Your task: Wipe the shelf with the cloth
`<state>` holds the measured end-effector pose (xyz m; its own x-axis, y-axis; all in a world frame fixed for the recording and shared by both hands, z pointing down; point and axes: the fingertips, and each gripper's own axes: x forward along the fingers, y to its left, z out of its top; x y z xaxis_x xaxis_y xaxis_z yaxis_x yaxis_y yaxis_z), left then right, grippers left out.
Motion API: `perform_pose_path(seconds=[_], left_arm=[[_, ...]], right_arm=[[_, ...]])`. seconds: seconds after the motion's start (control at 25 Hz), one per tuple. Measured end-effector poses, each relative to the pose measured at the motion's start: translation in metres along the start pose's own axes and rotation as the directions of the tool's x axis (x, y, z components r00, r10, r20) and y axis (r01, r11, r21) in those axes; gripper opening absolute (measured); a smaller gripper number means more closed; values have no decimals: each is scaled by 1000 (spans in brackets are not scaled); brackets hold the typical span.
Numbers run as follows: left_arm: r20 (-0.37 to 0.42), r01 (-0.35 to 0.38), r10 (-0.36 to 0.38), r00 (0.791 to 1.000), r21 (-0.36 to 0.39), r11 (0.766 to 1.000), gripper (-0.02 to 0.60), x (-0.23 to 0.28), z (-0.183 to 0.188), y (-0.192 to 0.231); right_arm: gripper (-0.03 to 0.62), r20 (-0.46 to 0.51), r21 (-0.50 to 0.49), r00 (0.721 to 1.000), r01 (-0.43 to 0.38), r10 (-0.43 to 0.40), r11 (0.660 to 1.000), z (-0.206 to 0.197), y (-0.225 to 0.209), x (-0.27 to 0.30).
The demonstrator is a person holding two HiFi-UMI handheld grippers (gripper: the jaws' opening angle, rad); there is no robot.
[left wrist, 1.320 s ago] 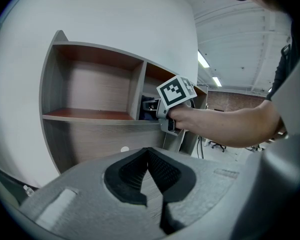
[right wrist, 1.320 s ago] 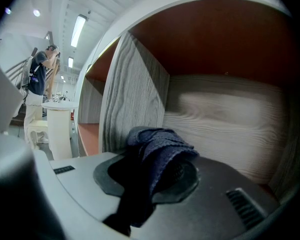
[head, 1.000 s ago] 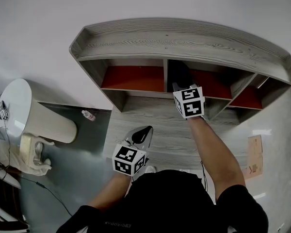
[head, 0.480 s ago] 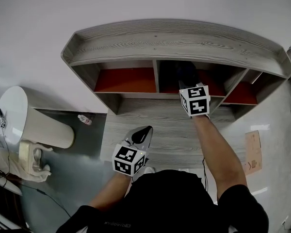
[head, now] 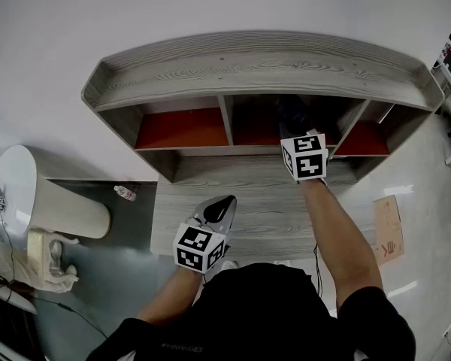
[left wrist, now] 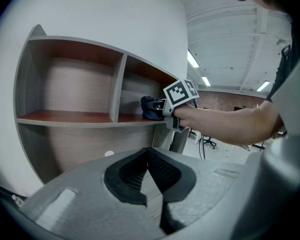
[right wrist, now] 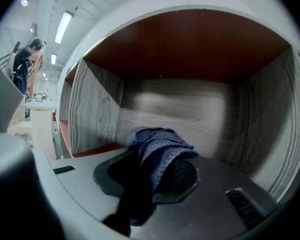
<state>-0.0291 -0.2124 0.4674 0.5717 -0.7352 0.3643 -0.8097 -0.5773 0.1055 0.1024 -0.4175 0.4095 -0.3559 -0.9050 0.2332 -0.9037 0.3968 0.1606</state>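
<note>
Cloth is clamped in the right tongs inside the shelf's middle compartment; left tongs are closed, empty, outside it.

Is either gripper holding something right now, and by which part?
The right gripper holds the blue cloth, pinched by its bunched-up middle between the fingers, inside the shelf. The left gripper is shut on nothing.

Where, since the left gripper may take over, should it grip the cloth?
Probably the bunched folds of the cloth sticking out past the right gripper's jaws, approached from the shelf's open front; compartment walls close off the other sides.
</note>
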Motion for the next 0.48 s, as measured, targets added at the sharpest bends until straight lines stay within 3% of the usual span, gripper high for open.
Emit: perform_pose_path(seconds=[0.48], left_arm=[[-4,40,-40,999,18,999,8,13,4,-15]], right_arm=[[98,-10,29,998,69,-68,997,-14,-37,-18]])
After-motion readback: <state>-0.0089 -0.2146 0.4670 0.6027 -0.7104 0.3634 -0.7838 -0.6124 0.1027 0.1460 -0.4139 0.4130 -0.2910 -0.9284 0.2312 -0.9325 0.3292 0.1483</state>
